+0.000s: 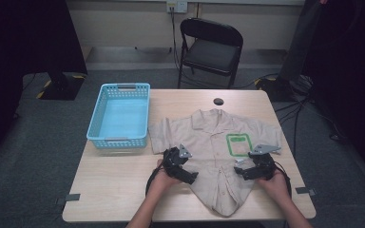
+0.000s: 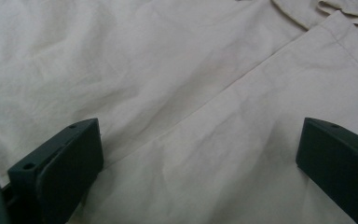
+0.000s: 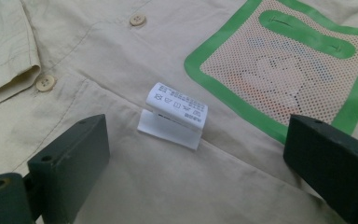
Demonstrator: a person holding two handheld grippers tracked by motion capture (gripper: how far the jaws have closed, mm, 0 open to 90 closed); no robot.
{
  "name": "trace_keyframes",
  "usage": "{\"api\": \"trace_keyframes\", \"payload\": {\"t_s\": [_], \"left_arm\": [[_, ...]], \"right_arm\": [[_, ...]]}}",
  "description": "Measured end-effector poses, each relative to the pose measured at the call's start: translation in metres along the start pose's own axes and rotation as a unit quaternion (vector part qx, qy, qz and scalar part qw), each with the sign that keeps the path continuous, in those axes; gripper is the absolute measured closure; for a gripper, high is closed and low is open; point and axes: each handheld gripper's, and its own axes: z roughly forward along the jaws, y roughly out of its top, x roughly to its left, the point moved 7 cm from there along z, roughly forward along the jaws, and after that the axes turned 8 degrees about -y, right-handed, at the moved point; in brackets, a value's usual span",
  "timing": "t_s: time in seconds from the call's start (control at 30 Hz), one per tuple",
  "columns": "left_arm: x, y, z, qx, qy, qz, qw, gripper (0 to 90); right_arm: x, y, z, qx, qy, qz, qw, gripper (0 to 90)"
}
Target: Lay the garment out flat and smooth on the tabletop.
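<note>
High view: basket left of shirt, chair behind.

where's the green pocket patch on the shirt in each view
High view: the green pocket patch lies right of the shirt's button line, just left of the right gripper.
Left gripper view: not in it; plain beige cloth lies between the open jaws.
Right gripper view: upper right, beyond the white care label.
Shared landmark: the shirt's beige cloth, with the button line in the high and right gripper views.
</note>
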Motion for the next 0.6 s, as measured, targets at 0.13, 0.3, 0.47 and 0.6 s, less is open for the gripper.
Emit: {"api": "trace_keyframes", "payload": {"t_s": [0.13, 0.3, 0.47, 0.6], "left_arm": [[0.0, -0.0005, 0.0002, -0.007, -0.002, 0.002, 1.0, 0.0], [0.0001, -0.0018, 0.0, -0.019, -0.002, 0.005, 0.9998, 0.0], [-0.0003, -0.0021, -0.0002, -0.019, 0.0, 0.003, 0.9998, 0.0], [-0.0004, -0.0022, -0.0003, -0.019, 0.001, 0.003, 0.9998, 0.0]], "right_arm": [[0.0, 0.0, 0.0, 0.0, 0.0, 0.0, 1.0, 6.0], [0.0, -0.0001, 0.0001, 0.0, 0.0, -0.001, 1.0, 5.6], [-0.0001, -0.0002, 0.0003, 0.002, -0.002, 0.001, 1.0, 4.6], [-0.0002, -0.0004, 0.0004, 0.004, -0.006, 0.005, 1.0, 3.5]]}}
